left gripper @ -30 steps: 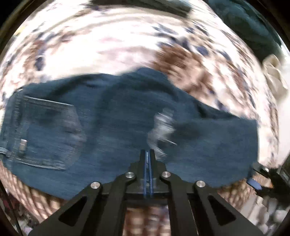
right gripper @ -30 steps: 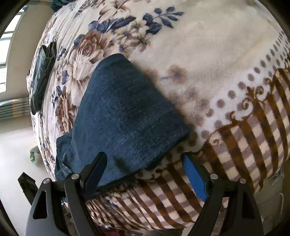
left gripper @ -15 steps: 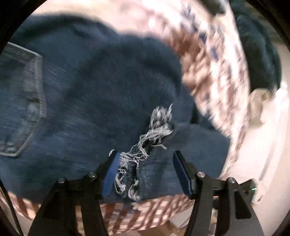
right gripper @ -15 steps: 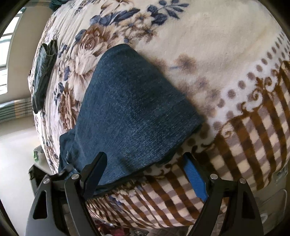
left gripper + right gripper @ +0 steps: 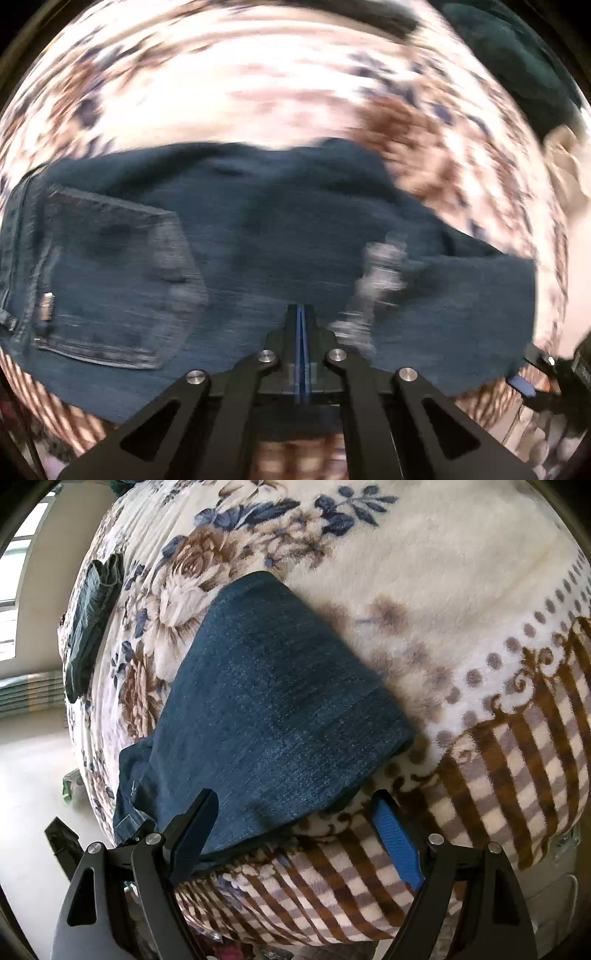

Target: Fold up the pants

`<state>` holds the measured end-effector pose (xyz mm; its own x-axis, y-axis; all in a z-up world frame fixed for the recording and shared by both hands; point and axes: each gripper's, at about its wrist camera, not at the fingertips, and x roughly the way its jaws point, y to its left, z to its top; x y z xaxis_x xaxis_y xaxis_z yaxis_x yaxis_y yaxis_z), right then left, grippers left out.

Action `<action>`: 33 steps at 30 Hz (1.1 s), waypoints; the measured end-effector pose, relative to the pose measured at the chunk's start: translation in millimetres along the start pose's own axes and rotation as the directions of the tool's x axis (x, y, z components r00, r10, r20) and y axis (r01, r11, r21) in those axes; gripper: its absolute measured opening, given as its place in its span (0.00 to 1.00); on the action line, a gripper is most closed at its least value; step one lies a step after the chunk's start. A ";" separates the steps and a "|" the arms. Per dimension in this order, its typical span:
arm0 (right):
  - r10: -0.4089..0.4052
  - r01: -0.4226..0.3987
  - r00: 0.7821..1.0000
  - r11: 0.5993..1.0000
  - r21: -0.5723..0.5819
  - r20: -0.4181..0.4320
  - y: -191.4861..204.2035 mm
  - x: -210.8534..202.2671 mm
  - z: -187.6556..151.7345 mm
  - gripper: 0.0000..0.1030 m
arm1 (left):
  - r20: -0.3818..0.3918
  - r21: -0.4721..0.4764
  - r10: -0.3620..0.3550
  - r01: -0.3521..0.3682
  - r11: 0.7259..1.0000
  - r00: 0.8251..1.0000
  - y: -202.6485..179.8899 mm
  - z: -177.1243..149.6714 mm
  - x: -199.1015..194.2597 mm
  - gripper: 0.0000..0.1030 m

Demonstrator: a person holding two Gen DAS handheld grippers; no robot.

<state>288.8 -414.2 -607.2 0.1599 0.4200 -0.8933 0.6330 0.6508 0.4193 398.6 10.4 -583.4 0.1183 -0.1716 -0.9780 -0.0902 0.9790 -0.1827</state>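
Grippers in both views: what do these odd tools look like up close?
Each is a black two-finger tool. The left gripper shows angular black arms with triangular cut-outs and round silver bolts, and thin blue pads along the inner faces of its fingers. The right gripper has the same black frame and silver bolts, with a ribbed blue pad on one finger. No hand, sleeve or cable shows.

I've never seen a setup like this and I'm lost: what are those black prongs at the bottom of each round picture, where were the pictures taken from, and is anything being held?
No robot here: a person holds a two-fingered claw in each hand, with a wide-angle camera on each looking along its fingers. The left claw is shut, and nothing shows between its blue pads. The right claw stands open, holding nothing. Both look down on folded dark blue denim jeans lying on a cream fleece blanket with brown and blue flowers. A dark green garment lies farther off.
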 end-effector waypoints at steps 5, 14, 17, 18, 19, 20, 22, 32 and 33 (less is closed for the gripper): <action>0.013 -0.012 1.000 1.000 0.019 -0.017 -3.2 7.5 1.2 0.84 | -0.033 -0.133 -0.094 0.089 0.987 0.995 27.0 4.3 -8.4 0.07; -0.025 0.024 0.997 1.000 -0.009 -0.072 18.6 24.5 -17.4 0.84 | 0.204 -0.438 -0.154 0.230 0.869 0.967 114.1 -41.5 -48.3 0.99; -0.115 0.109 0.991 0.989 -0.098 -0.063 42.1 21.9 -26.5 0.84 | 0.329 -0.586 -0.196 0.363 0.725 0.924 157.0 -63.0 -49.4 0.99; -0.148 0.139 0.988 0.981 -0.137 -0.053 52.1 20.5 -29.5 0.84 | 0.386 -0.635 -0.216 0.428 0.644 0.897 170.6 -71.0 -47.4 0.99; -0.180 0.170 0.983 0.969 -0.181 -0.038 63.5 19.0 -32.5 0.84 | 0.430 -0.664 -0.227 0.476 0.577 0.874 179.4 -76.9 -45.5 0.99; -0.210 0.200 0.978 0.953 -0.226 -0.021 75.0 17.9 -34.7 0.84 | 0.468 -0.694 -0.231 0.517 0.502 0.853 186.6 -83.8 -43.3 0.98; -0.254 0.243 0.967 0.923 -0.297 0.003 95.5 18.6 -38.3 0.84 | 0.559 -0.723 -0.212 0.597 0.348 0.801 195.3 -102.5 -47.6 0.98; -0.269 0.246 0.963 0.912 -0.327 -0.026 143.1 44.4 -32.8 0.84 | 0.530 -0.769 -0.113 0.533 0.353 0.840 230.6 -121.9 -29.8 0.98; -0.270 0.247 0.963 0.910 -0.334 -0.025 145.7 46.3 -33.3 0.84 | 0.523 -0.767 -0.115 0.525 0.368 0.845 233.3 -115.5 -21.2 0.98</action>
<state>363.1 -278.8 -582.1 -0.0357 0.2442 -0.9691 0.3622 0.9069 0.2152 260.9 229.7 -616.9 0.6274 -0.2002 -0.7526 -0.7298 0.1860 -0.6579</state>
